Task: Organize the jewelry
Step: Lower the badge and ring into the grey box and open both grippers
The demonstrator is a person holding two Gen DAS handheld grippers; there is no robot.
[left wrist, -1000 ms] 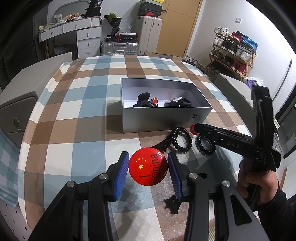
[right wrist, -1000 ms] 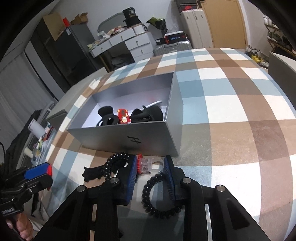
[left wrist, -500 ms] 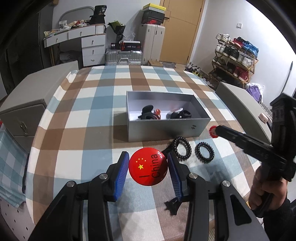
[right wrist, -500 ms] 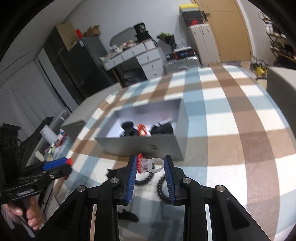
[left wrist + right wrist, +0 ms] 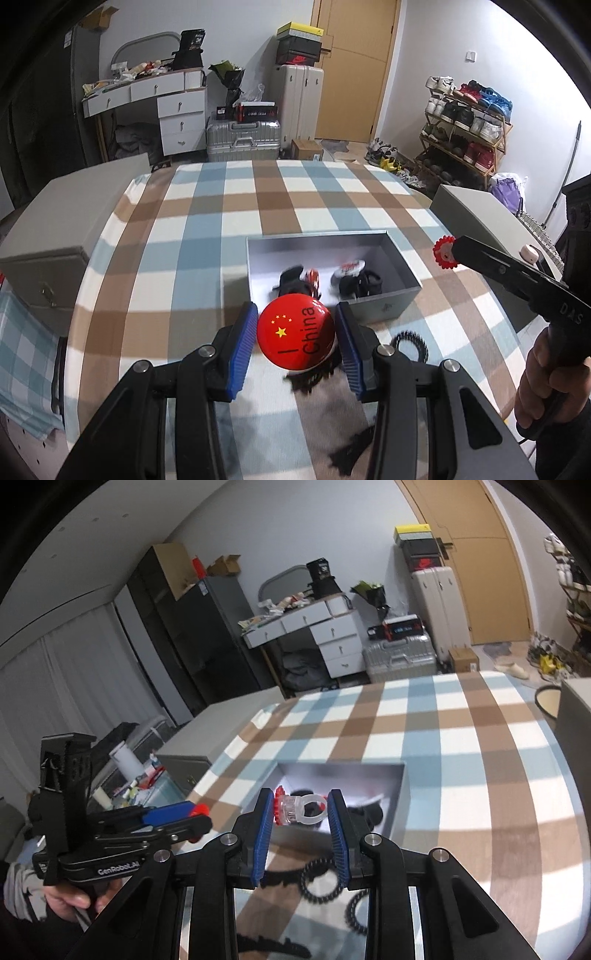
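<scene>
My left gripper is shut on a red round badge with yellow stars and the word China, held above the near wall of the open grey box. My right gripper is shut on a clear plastic ring with a red flower top, held high over the box. From the left wrist view the right gripper hovers at the box's right end. Black hair clips and a small red piece lie inside the box.
Black spiral hair ties and a black claw clip lie on the checked tablecloth in front of the box. Grey cabinets flank the table. Drawers, suitcases and a shoe rack stand behind.
Both grippers have risen and moved forward over the box. The right gripper lifted the ring off the cloth and now holds it high above the box.
</scene>
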